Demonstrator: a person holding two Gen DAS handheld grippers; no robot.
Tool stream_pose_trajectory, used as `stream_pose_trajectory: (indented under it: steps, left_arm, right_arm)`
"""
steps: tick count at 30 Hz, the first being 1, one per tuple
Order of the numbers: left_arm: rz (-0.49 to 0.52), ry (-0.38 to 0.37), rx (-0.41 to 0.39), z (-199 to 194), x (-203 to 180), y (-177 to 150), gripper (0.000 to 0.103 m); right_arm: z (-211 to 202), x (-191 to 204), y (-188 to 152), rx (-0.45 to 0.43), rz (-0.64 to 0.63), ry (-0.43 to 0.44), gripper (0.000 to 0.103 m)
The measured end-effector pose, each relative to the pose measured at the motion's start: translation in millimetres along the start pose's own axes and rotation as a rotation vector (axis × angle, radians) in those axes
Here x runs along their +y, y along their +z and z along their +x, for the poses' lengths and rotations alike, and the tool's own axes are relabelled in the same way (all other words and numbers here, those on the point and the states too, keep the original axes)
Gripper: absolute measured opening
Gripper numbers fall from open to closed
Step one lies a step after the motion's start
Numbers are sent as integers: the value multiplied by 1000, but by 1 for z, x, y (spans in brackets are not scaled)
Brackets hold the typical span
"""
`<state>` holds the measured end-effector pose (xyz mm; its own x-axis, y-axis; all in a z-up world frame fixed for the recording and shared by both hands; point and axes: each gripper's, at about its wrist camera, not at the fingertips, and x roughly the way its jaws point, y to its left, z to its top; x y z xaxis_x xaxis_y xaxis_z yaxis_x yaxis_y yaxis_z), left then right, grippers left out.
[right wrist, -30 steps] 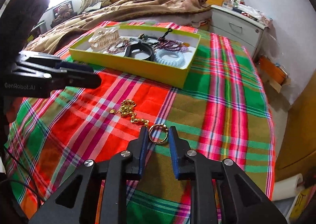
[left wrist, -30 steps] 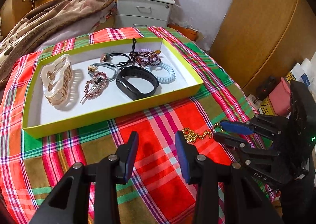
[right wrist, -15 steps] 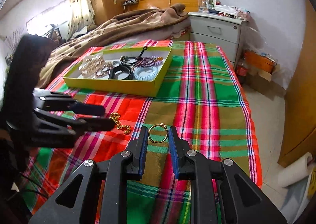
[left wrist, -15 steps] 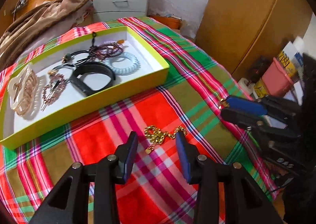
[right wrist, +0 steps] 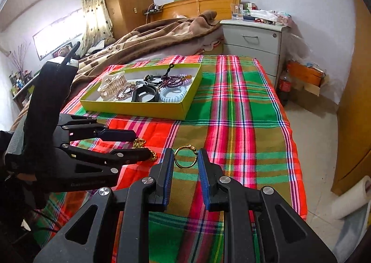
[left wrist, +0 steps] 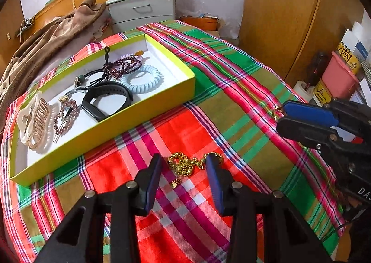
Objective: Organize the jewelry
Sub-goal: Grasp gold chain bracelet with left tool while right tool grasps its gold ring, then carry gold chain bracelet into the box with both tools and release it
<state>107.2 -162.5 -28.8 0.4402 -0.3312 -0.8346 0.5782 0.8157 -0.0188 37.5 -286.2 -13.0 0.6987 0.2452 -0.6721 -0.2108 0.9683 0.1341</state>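
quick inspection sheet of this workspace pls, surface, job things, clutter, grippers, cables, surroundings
surface: plaid cloth on a bed
job's things: gold chain on the cloth; gold ring; yellow tray holding hair claw, black band, blue coil tie, bead bracelets
clutter: nothing seen
grippers: left gripper closing around the chain, pads not pressing; right gripper shut on the ring
cables: nothing seen
surroundings: brown blanket, grey nightstand, wardrobe

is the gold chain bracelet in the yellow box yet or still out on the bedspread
Out. The gold chain bracelet lies bunched on the plaid bedspread, in front of the yellow box, between the closing fingers of the left gripper.
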Motion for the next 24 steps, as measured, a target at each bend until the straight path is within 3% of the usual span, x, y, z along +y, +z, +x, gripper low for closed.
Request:
stream_pose_trajectory:
  steps: [4,11,14,24]
  left_arm:
    - [5,-2,2,-1,-1,1,21]
    - [-14,-20,-1,-2,0,0,18]
    - [-23,-28,-30,-8,2,2,5]
    - [-61,-48,-37,-14,11,1,5]
  right_arm:
    - [0,-2,0,-5,11,2,22]
    - [-1,-2,0,-10,16,3,22]
    - [-2,-2,0,-11,17,2,22]
    - [-6,1,5,-23,22,-1,22]
